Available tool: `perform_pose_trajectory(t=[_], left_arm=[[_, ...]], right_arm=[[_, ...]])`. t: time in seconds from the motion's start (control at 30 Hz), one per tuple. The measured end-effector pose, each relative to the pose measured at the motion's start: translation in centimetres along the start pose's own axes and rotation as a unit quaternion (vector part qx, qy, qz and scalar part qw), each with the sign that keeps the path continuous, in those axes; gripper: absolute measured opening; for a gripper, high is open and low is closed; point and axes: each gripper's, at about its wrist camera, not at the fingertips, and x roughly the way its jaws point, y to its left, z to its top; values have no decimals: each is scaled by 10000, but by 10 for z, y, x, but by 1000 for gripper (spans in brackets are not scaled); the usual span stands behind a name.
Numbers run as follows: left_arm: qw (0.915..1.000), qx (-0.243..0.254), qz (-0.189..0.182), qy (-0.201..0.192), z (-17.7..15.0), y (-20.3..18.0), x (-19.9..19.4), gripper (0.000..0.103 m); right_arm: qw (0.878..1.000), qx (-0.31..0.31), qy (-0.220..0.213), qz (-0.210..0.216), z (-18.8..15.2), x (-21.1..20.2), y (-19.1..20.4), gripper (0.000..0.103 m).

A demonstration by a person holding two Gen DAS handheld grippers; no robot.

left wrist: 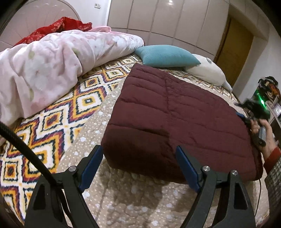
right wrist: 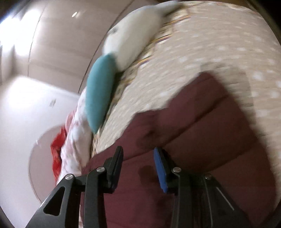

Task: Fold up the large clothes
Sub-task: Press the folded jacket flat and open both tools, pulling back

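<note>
A maroon quilted coat lies folded into a block on the bed, just ahead of the wide-open, empty left gripper. The right gripper, half-closed above it, seemingly grips nothing. Folding looks nearly finished.

You worked in a bedroom: a bed under a beige dotted cover, a glossy pale wardrobe behind it reflecting ceiling lights, a wooden door at right, and a white wall beside the curved headboard.
</note>
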Motion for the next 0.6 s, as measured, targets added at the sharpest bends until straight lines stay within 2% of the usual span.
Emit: perform_pose_trajectory(t=[0.1,0.13,0.17,0.3,0.43,0.53,0.6], left_arm=[[9999,0,90,-49,-4,-4,-8,83],[9998,23,150,-90,-6,-5,-12,83],[9995,66,271,-168,-8,-8,-19,83],[9963,273,691,-441,-19,-18,-45,83],[9908,427,1048,-743,-33,-32,-75,87],[9871,413,1182,-999,-45,-40,-98,91],[9845,408,1254,-1155,-56,-46,-115,95]], right_arm=[[9989,-85,-212,-397,6,-25,-9,39],[9963,-159,-323,-782,6,-37,-9,41],[9944,-220,-422,-940,5,-48,-6,41],[9907,-766,-657,-913,-21,-95,25,49],[9675,-2064,-754,-1250,-98,-147,82,66],[9443,-2845,-712,-1495,-164,-175,101,71],[9238,-3374,-651,-1687,-227,-171,121,72]])
